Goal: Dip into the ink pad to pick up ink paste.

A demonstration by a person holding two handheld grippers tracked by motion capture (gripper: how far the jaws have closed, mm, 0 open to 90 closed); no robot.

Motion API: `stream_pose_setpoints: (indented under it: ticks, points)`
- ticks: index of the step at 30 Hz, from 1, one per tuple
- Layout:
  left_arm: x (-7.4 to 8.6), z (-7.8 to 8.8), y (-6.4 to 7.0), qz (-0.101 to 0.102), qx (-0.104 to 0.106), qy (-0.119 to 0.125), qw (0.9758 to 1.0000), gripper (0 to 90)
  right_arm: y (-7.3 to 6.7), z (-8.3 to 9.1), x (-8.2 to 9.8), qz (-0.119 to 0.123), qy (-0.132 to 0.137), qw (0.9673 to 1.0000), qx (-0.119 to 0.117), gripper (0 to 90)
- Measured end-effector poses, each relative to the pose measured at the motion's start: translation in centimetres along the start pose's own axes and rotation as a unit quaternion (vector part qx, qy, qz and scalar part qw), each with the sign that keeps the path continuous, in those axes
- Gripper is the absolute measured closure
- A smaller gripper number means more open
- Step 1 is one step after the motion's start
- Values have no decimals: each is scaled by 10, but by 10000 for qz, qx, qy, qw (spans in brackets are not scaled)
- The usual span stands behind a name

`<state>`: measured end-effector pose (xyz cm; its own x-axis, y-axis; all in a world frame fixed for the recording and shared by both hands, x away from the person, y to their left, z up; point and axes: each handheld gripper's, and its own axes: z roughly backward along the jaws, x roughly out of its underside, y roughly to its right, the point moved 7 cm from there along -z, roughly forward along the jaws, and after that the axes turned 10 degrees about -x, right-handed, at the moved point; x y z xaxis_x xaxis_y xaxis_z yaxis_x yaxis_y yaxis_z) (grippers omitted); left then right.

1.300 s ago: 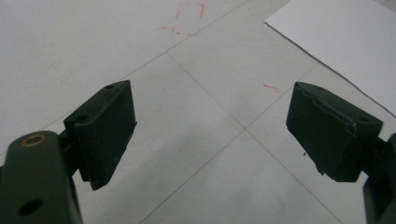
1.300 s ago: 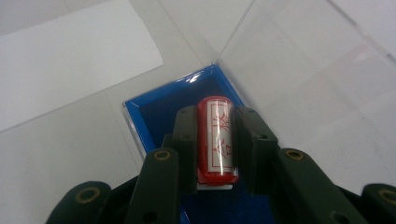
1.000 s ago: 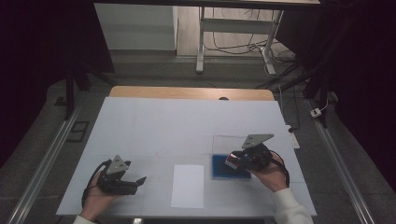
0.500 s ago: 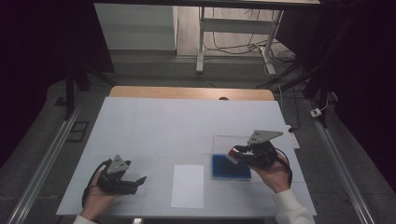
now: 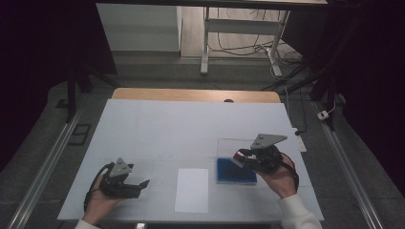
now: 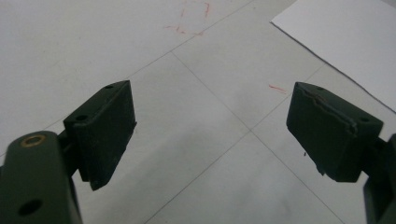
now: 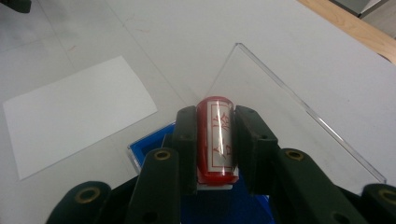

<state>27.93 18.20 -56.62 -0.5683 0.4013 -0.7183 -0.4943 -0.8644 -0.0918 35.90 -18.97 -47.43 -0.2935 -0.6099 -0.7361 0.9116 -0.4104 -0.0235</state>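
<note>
Your left gripper (image 5: 138,183) rests on the table (image 5: 191,124), jaws apart on nothing; the paper (image 5: 192,190) lies just to its right. Your right gripper (image 7: 215,135) is clamped on the stamp (image 7: 216,140), above the blue pad (image 5: 235,172)

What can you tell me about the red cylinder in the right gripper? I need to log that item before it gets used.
The red cylinder is a short, round, glossy piece, seemingly plastic, with a pale face bearing red line markings; it may be a stamp. It lies clamped between the two black jaws of the right gripper, its long axis running along them, one end sticking out past the tips. It is held above the blue tray, apart from the white paper. A small white part shows at its near end.
</note>
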Motion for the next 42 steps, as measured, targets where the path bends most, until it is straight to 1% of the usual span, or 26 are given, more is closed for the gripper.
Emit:
stream_pose_setpoints:
  ticks: [6, 12, 15, 27, 33, 42]
  points:
    - [0, -1, 1, -36, -2, -22, 10000, 161, 0, -6, 3, 21, -170, 9998, 60, 706]
    - [0, 0, 1, -19, 10, -15, 10000, 161, -2, -14, 5, 10, -271, 9996, 39, 706]
    - [0, 0, 1, -42, 9, -15, 10000, 162, -2, -17, 7, -14, -367, 9993, 45, 707]
    - [0, -1, 1, -35, 10, -21, 10000, 162, 2, -31, 17, -76, -592, 9982, 64, 706]
    - [1, -1, 1, -44, 15, -36, 10000, 162, 3, -34, 21, -159, -675, 9976, 62, 706]
    - [1, -1, 1, -54, 17, -44, 10000, 162, 4, -37, 25, -172, -791, 9967, 81, 706]
